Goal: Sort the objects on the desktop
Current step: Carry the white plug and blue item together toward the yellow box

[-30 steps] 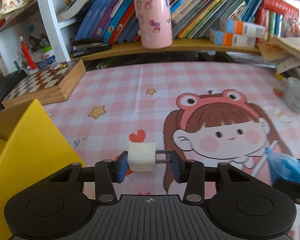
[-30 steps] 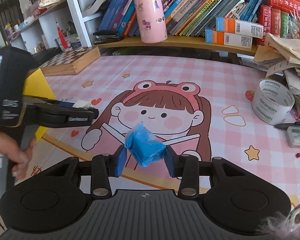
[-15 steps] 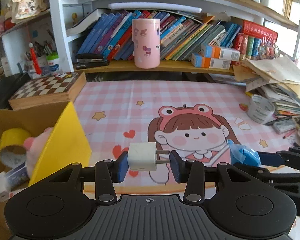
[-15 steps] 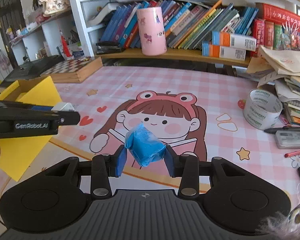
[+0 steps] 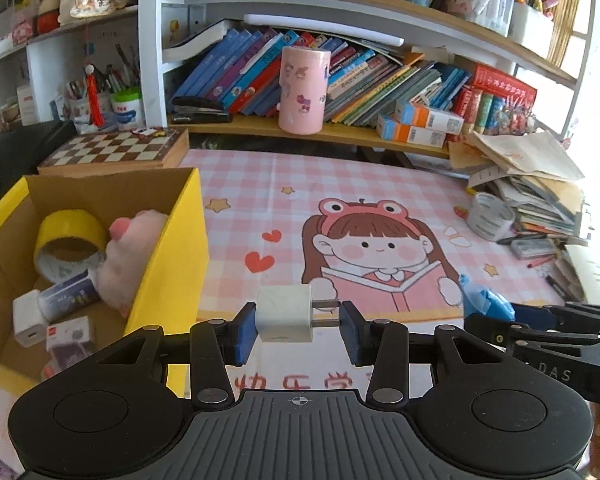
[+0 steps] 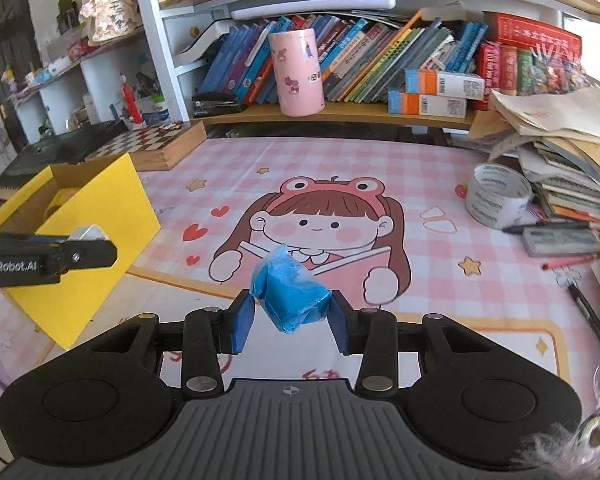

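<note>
My left gripper (image 5: 298,328) is shut on a white plug charger (image 5: 285,313), its two prongs against the right pad, held above the pink desk mat. The yellow cardboard box (image 5: 172,256) stands open just to its left, holding a yellow tape roll (image 5: 69,236), a pink plush toy (image 5: 130,256), another white charger and small packets. My right gripper (image 6: 288,320) is shut on a crumpled blue wrapped lump (image 6: 290,295) over the mat's cartoon girl. In the right wrist view the left gripper (image 6: 86,249) hangs beside the box (image 6: 96,236).
A chessboard box (image 5: 116,152) lies behind the yellow box. A white tape roll (image 6: 498,194), a pen, a pencil case and a heap of books and papers crowd the right side. A pink cylinder (image 6: 297,74) stands on the low bookshelf at the back.
Both grippers have pulled back and risen with their loads. The left view now looks into the open yellow box, which earlier showed only its yellow wall.
</note>
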A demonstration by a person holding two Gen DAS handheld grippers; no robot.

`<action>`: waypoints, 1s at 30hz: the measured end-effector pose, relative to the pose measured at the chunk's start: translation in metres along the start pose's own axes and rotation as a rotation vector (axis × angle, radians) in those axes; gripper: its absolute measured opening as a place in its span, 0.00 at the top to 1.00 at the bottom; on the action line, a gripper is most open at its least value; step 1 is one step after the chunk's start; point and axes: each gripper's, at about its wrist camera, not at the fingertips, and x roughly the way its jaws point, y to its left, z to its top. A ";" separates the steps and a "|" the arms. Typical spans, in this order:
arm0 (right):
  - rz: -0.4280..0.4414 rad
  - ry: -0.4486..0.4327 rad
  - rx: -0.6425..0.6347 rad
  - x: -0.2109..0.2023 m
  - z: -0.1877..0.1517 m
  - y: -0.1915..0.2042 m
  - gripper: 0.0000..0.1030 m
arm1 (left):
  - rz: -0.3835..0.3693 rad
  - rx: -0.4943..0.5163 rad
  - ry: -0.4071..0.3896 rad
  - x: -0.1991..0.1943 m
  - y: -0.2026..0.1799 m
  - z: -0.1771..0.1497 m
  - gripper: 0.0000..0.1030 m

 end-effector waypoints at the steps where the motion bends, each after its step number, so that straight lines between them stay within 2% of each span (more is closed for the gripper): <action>1: -0.002 0.002 0.014 -0.003 -0.002 0.002 0.64 | -0.007 0.001 -0.002 -0.003 0.001 -0.001 0.59; 5: -0.009 0.025 0.074 -0.009 -0.009 0.008 0.64 | -0.034 0.012 -0.008 -0.017 0.005 -0.007 0.59; 13: -0.037 0.023 0.060 -0.024 -0.020 0.032 0.64 | -0.103 0.019 -0.019 -0.038 0.008 -0.022 0.59; 18: -0.054 0.015 0.054 -0.033 -0.025 0.044 0.64 | -0.105 0.037 -0.046 -0.048 0.016 -0.028 0.59; 30: -0.056 0.038 0.007 -0.043 -0.044 0.093 0.64 | -0.107 0.046 -0.024 -0.076 0.048 -0.057 0.59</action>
